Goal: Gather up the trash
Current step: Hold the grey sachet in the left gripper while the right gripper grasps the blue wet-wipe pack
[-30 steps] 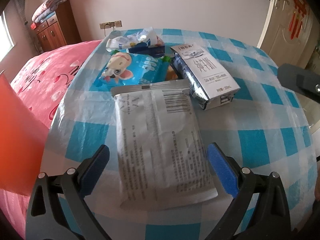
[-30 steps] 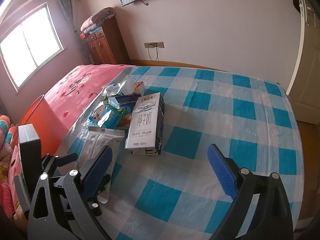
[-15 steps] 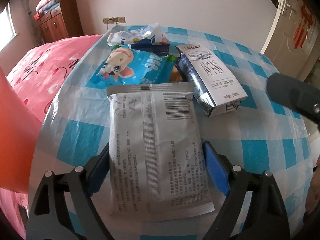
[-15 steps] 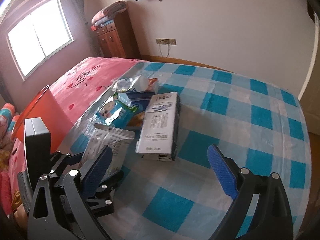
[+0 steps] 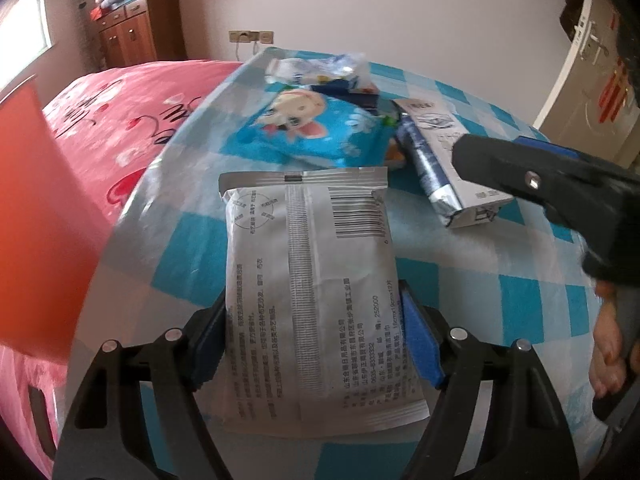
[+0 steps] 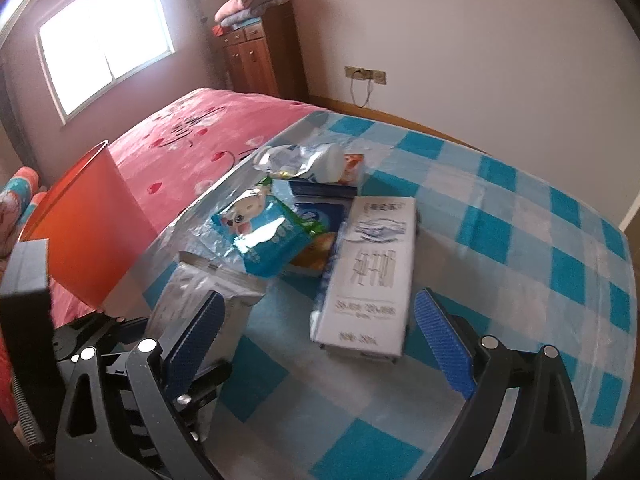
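Note:
A grey printed pouch (image 5: 308,280) lies flat on the blue-checked table (image 5: 500,300), between the fingers of my left gripper (image 5: 316,340). Its jaws are closing and both blue pads touch the pouch's long edges. The pouch (image 6: 192,296) also shows in the right wrist view. A white and blue milk carton (image 6: 372,272) lies on its side just ahead of my right gripper (image 6: 320,304), which hangs open above the cloth with nothing between its fingers. Behind them are a blue cartoon snack pack (image 5: 312,128) and a crumpled clear wrapper (image 5: 316,68).
An orange bin (image 6: 88,232) stands to the left, beside the table's edge and the pink bed (image 6: 208,132). One finger of my right gripper (image 5: 540,184) crosses the right side of the left wrist view, with a hand (image 5: 608,344) below it. A wooden cabinet (image 6: 252,56) stands by the far wall.
My left gripper's jaws have narrowed from wide open until the pads meet the pouch's edges. The right gripper has moved left, closer to the milk carton.

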A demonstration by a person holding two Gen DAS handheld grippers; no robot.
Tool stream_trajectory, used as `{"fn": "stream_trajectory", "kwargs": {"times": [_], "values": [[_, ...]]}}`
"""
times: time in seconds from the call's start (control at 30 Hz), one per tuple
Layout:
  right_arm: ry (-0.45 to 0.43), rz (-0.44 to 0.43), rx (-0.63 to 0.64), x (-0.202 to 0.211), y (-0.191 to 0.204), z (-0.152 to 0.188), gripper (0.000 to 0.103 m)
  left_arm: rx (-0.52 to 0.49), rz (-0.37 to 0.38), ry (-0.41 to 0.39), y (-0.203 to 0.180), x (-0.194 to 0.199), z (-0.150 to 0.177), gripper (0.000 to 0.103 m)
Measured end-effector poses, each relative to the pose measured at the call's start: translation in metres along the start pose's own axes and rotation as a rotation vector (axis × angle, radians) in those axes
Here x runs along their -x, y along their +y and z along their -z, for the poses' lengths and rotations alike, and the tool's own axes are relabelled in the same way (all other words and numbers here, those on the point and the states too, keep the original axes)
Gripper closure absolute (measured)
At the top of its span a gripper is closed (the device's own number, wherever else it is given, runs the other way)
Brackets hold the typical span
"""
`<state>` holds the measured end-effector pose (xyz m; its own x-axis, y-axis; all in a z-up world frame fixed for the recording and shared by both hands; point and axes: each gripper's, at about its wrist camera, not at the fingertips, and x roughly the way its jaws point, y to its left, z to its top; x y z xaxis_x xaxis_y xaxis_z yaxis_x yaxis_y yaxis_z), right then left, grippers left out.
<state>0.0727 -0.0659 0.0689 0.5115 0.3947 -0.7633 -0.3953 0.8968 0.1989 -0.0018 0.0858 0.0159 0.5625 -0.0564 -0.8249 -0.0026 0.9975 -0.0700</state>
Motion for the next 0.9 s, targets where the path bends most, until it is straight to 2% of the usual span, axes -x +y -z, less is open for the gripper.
{"fn": "stream_trajectory", "kwargs": {"times": [0.43,0.7,0.9], "values": [[0.042,-0.021,0.152,-0.050,0.035,-0.033,0.008,0.061,-0.064,-0.025,0.044,0.014,0.010,0.026],[0.073,0.072,0.319,-0.080,0.054,-0.037,0.008,0.075,-0.068,-0.034,0.054,0.017,0.012,0.026],[0.088,0.096,0.370,-0.096,0.057,-0.041,0.008,0.082,-0.065,-0.035,0.055,0.017,0.014,0.026]]}}
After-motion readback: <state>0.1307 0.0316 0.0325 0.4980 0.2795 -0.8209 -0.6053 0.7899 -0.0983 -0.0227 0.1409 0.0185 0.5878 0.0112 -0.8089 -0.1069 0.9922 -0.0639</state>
